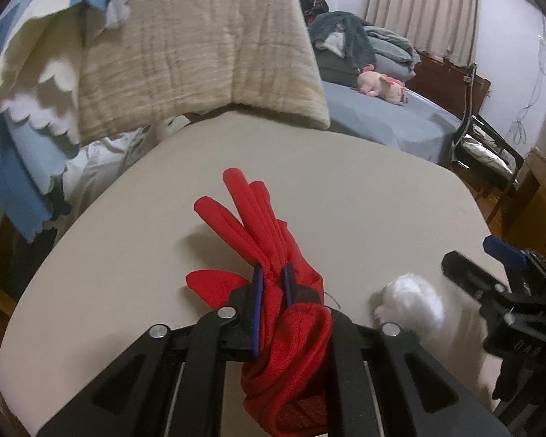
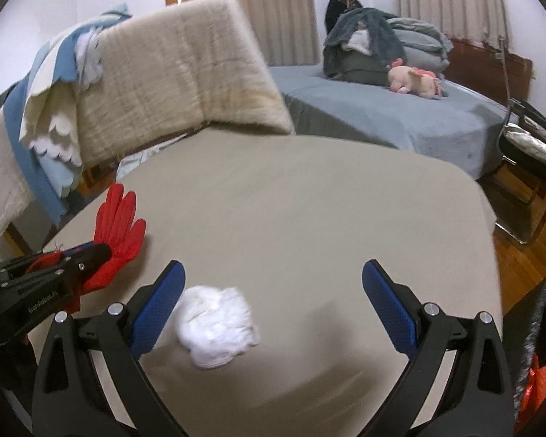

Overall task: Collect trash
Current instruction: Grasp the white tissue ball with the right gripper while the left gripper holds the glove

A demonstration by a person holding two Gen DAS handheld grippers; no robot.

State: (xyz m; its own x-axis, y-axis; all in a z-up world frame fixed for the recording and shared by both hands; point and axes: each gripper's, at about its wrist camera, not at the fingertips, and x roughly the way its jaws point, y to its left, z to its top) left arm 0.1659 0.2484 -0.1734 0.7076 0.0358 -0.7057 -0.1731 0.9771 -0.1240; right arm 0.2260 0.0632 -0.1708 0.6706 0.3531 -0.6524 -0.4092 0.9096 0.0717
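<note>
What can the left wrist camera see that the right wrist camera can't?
Only the left wrist view shows the glove's bunched cuff, squeezed between the shut jaws of the left gripper. Only the right wrist view shows the right gripper with jaws wide open, and something orange at the lower right. Both show the red glove, the white wad, the table, the bed and the pink plush toy.

Glove: red fabric glove [image 1: 273,255], clamped at its palm between the closed pads of the left gripper [image 1: 273,280]; fingers point away over the beige table [image 1: 345,189], cuff bunched and hanging down towards the camera.
Tissue: crumpled white wad [image 2: 214,324], lying loose on the table, just beside the glove, between the wide-apart fingers of the right gripper [image 2: 273,306], nearer the left finger.
</note>
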